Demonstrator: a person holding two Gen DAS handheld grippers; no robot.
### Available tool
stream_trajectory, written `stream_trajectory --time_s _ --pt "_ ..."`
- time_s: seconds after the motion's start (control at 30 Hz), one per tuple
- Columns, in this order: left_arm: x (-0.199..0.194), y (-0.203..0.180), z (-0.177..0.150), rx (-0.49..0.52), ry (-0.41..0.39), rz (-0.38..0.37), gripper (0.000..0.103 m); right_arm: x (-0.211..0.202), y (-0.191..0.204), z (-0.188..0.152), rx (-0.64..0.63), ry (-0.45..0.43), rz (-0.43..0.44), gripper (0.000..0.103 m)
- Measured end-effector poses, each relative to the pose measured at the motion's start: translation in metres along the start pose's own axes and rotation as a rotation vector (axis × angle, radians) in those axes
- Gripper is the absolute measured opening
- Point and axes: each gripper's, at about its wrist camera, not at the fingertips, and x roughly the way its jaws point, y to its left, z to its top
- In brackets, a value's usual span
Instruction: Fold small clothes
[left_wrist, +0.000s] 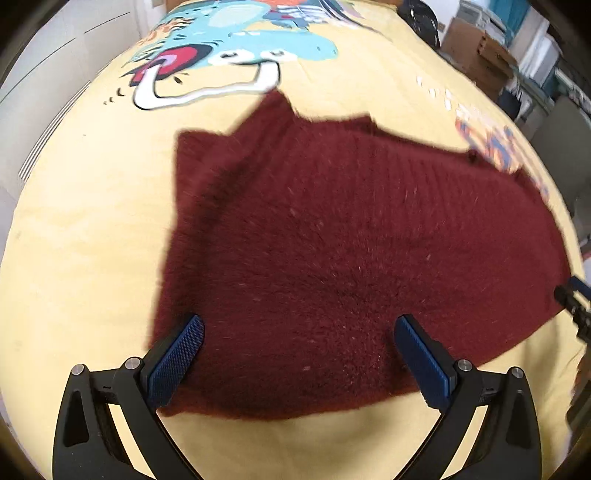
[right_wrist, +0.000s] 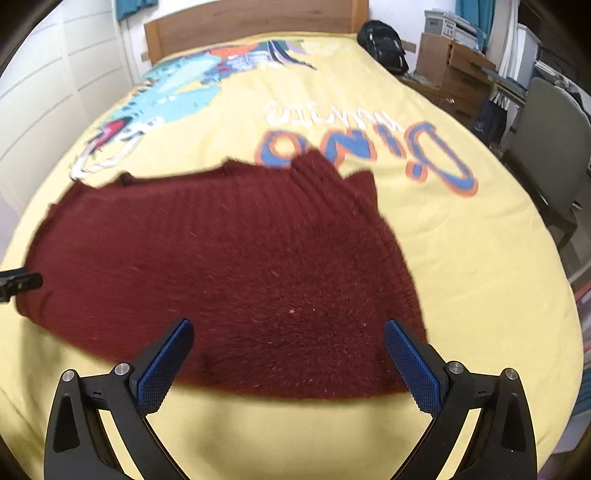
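Note:
A dark red fuzzy knit garment (left_wrist: 332, 258) lies spread flat on a yellow bedspread (left_wrist: 85, 258), with pointed flaps at its far edge. My left gripper (left_wrist: 299, 325) hovers open over the garment's near left part, with nothing between its blue pads (left_wrist: 177, 358). In the right wrist view the same garment (right_wrist: 229, 266) fills the middle, and my right gripper (right_wrist: 288, 328) stands open over its near right edge, holding nothing. The tip of the other gripper shows at the garment's side edge in each view.
The bedspread (right_wrist: 461, 295) carries a cartoon dinosaur print and large lettering (right_wrist: 369, 147). A wooden headboard (right_wrist: 251, 26) and a black backpack (right_wrist: 384, 44) are at the far end. Cardboard boxes (right_wrist: 454, 70) and a grey chair (right_wrist: 554, 147) stand to the right; white wall panels (right_wrist: 55, 92) to the left.

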Motion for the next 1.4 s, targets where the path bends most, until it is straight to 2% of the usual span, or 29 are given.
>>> stream_trajectory --time_s 0.13,0.23,0.4,0.47,0.53,0.63,0.77,0.8,0.87,0.9,0.93,0.97,1.03,1.13,1.3,1.4 --pt "-0.019 0.021 0.012 -0.025 -0.007 0.01 0.102 -0.015 -0.001 0.002 0.0 0.021 0.021 0.103" --pt "-0.016 0.043 0.018 -0.069 0.03 0.01 0.102 -0.019 -0.003 -0.001 0.021 0.039 0.039 0.103" --pt "0.012 0.074 0.015 -0.18 0.116 -0.069 0.102 -0.017 -0.007 -0.009 0.021 0.068 0.009 0.103" --pt "0.023 0.078 0.012 -0.188 0.136 -0.067 0.102 -0.015 -0.01 -0.011 0.028 0.079 0.003 0.103" --pt "0.035 0.082 0.008 -0.196 0.154 -0.098 0.102 -0.014 -0.013 -0.013 0.033 0.087 -0.002 0.103" --pt "0.042 0.086 0.004 -0.23 0.141 -0.148 0.102 -0.014 -0.015 -0.015 0.04 0.096 -0.008 0.103" --pt "0.044 0.077 0.005 -0.184 0.147 -0.181 0.101 -0.014 -0.018 -0.017 0.053 0.1 -0.007 0.103" --pt "0.044 0.074 0.005 -0.166 0.148 -0.182 0.098 -0.014 -0.019 -0.018 0.058 0.101 -0.006 0.103" --pt "0.043 0.065 0.006 -0.138 0.152 -0.187 0.086 -0.014 -0.02 -0.02 0.063 0.104 -0.006 0.103" --pt "0.042 0.062 0.007 -0.134 0.152 -0.191 0.07 -0.014 -0.021 -0.02 0.065 0.105 -0.006 0.103" --pt "0.039 0.057 0.008 -0.131 0.156 -0.216 0.059 -0.014 -0.021 -0.021 0.067 0.105 -0.007 0.103" --pt "0.038 0.052 0.011 -0.131 0.159 -0.217 0.05 -0.014 -0.022 -0.022 0.072 0.107 -0.005 0.103" --pt "0.035 0.043 0.013 -0.11 0.155 -0.196 0.04 -0.015 -0.024 -0.024 0.083 0.109 0.001 0.103" --pt "0.031 0.037 0.014 -0.111 0.155 -0.188 0.029 -0.018 -0.028 -0.026 0.094 0.104 0.011 0.103" --pt "0.002 0.021 0.023 -0.108 0.137 -0.145 0.026 -0.027 -0.037 -0.025 0.114 0.083 0.018 0.103" --pt "-0.014 0.008 0.033 -0.097 0.114 -0.171 0.026 -0.032 -0.045 -0.023 0.136 0.067 0.039 0.103"
